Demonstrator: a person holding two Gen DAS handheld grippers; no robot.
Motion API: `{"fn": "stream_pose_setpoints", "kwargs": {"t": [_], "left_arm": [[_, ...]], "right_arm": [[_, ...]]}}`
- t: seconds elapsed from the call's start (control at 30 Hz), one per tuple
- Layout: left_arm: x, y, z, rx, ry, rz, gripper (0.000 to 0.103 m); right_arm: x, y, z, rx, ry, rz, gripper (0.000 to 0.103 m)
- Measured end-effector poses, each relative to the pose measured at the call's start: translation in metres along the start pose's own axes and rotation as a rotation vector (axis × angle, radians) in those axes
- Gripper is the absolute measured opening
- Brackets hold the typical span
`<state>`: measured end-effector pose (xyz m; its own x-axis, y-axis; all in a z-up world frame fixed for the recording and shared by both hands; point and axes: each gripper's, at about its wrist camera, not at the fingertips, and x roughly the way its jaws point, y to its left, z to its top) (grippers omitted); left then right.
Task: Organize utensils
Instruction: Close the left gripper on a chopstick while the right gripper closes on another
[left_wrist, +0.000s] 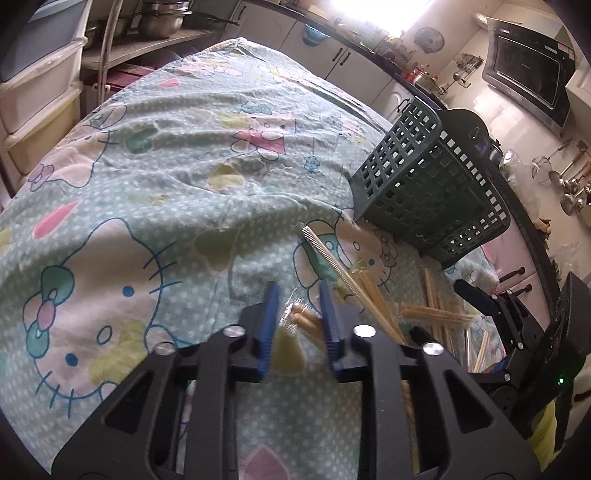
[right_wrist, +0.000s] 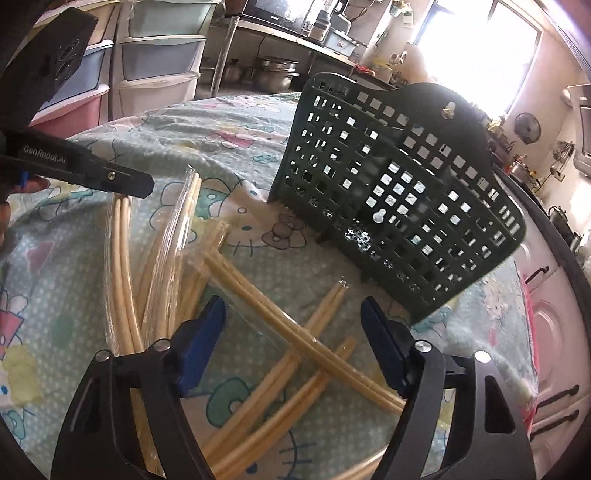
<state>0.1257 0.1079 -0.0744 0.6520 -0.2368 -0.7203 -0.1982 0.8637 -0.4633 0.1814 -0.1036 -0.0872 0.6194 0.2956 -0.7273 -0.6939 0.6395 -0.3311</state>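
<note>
Several pairs of pale wooden chopsticks (right_wrist: 258, 314) in clear wrappers lie crossed on the cartoon-print cloth (left_wrist: 166, 192). Beside them stands a dark green perforated utensil basket (right_wrist: 388, 184), seen in the left wrist view at the right (left_wrist: 424, 184). My left gripper (left_wrist: 299, 299) has its blue pads close together on the end of one wrapped chopstick pair (left_wrist: 304, 319). My right gripper (right_wrist: 293, 314) is open low over the pile, one wrapped pair running diagonally between its blue fingers (right_wrist: 207, 325) without touching them. The left gripper's black finger (right_wrist: 122, 181) shows at the upper left of the right wrist view.
Plastic drawer units (right_wrist: 159, 55) and a shelf of metal pots (right_wrist: 277, 74) stand beyond the table's far side. White cabinets (left_wrist: 332, 48) and a microwave (left_wrist: 528, 66) line the wall. The cloth drops off at the table's right edge (right_wrist: 517, 295).
</note>
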Motion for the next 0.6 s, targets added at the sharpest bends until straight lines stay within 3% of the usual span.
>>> {"fn": "stream_pose_setpoints", "kwargs": {"t": [0.1,0.17,0.27,0.47,0.6], "left_arm": [[0.000,-0.002,0.002,0.011,-0.002,0.003,0.010],[-0.003,-0.002,0.004,0.009,-0.008,0.000,0.008],[-0.008,-0.004,0.006,0.013,-0.018,-0.009,0.006],[-0.022,-0.014,0.014,0.037,-0.053,-0.041,0.004],[-0.029,-0.023,0.018,0.053,-0.072,-0.060,0.004]], "right_arm": [[0.007,-0.002,0.004,0.013,0.014,0.028,0.058],[0.010,-0.005,0.005,0.030,0.026,0.039,0.035],[0.010,-0.012,0.006,0.071,0.014,0.052,0.020],[-0.006,-0.038,0.007,0.191,-0.056,0.085,0.006],[-0.018,-0.051,0.007,0.243,-0.099,0.102,0.006]]}}
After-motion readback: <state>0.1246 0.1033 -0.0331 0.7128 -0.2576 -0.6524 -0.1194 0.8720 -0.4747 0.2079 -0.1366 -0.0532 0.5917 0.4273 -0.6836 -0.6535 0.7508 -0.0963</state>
